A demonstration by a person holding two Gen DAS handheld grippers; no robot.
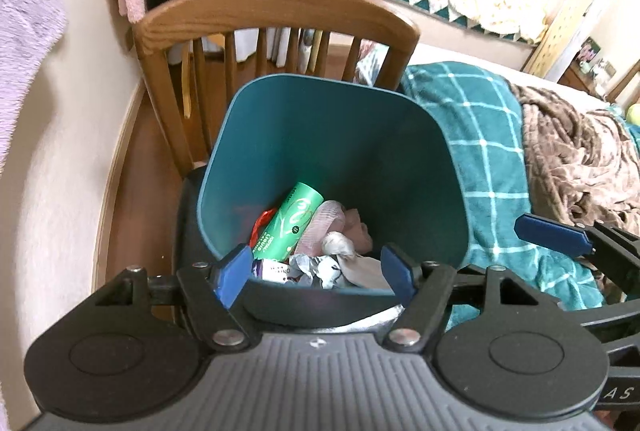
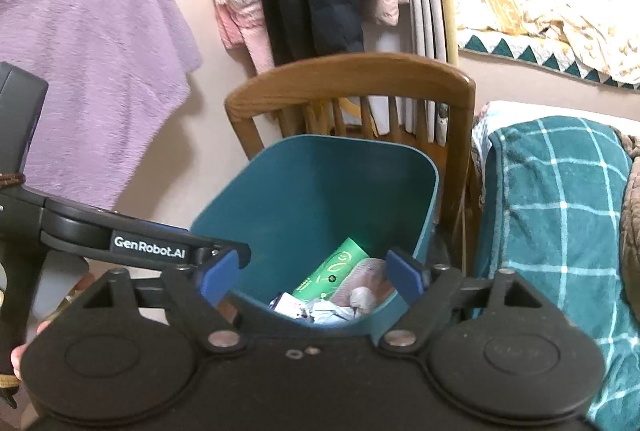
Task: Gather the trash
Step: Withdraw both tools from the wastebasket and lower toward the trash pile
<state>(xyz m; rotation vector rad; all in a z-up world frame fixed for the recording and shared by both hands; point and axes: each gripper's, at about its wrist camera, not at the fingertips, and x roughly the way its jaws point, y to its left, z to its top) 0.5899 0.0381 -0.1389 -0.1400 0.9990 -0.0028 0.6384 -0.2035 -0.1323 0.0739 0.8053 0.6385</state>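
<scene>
A teal bin (image 1: 320, 135) stands on the seat of a wooden chair (image 1: 276, 5). At its bottom lie a green pack (image 1: 290, 221), a pink wrapper (image 1: 326, 227), crumpled silvery foil (image 1: 316, 269) and a scrap of red. My left gripper (image 1: 316, 265) hangs open above the bin's near rim, nothing between its blue pads. My right gripper (image 2: 310, 273) is open too, over the same bin (image 2: 320, 191), with the green pack (image 2: 336, 271) below it. One right-gripper finger (image 1: 552, 235) shows at the right of the left wrist view.
A teal checked blanket (image 1: 480, 151) and a brown throw (image 1: 580, 159) cover a bed right of the chair. Clothes hang on the wall behind, among them a purple fleece (image 2: 92, 51). A hand (image 2: 20, 359) holds the left gripper's body (image 2: 152, 247).
</scene>
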